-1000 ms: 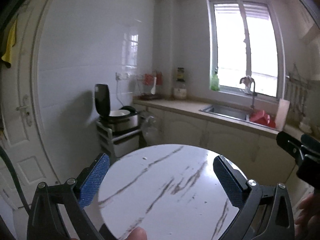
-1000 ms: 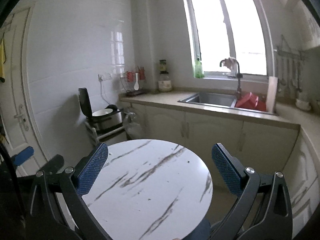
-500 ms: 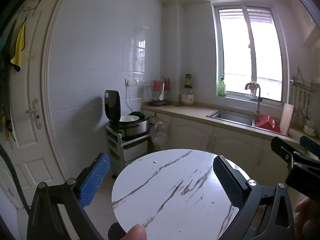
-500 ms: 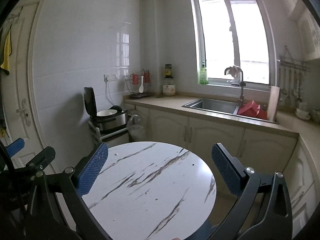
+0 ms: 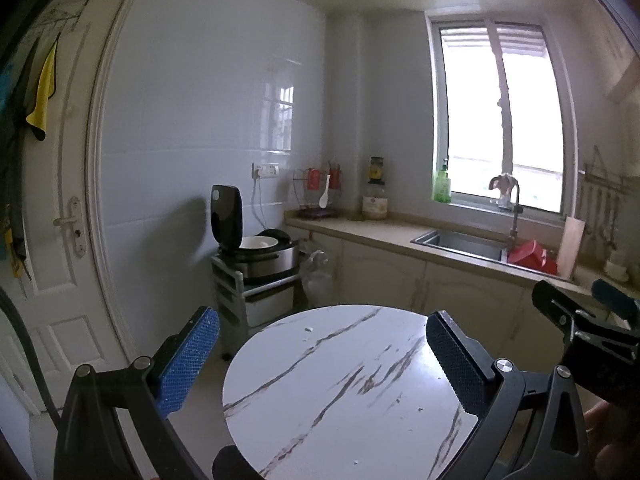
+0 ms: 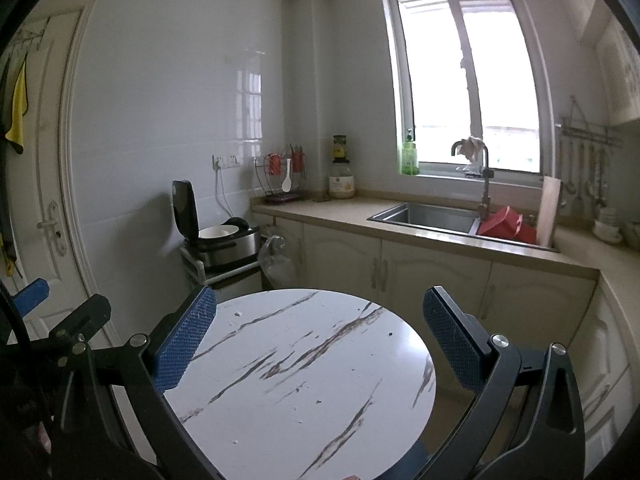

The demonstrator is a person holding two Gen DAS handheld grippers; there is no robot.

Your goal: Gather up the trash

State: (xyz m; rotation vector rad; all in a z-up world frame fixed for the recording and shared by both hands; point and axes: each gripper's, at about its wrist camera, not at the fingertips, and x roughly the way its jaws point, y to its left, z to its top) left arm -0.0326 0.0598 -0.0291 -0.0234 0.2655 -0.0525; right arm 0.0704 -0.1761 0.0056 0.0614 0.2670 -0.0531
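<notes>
A round white marble-pattern table (image 5: 340,384) (image 6: 304,364) lies low in both views. Only small crumbs show on it: a white bit (image 5: 308,328) near its far edge, also seen as a white bit (image 6: 239,314), and a dark speck (image 6: 390,335). My left gripper (image 5: 320,364) hangs open above the table with nothing between its blue pads. The right gripper (image 6: 319,340) is likewise open and empty. Each gripper shows at the other view's edge: the right gripper (image 5: 580,320), the left gripper (image 6: 60,328).
A rice cooker (image 5: 260,252) with its lid up sits on a small trolley past the table. A clear plastic bag (image 5: 316,272) hangs by the cabinets. The counter holds a sink (image 5: 460,240) and a red tub (image 5: 532,256). A white door (image 5: 52,240) is at left.
Both cameras have lifted and drawn back, so the table sits lower and smaller in view and more of the wall and ceiling shows. Both grippers stay open and empty.
</notes>
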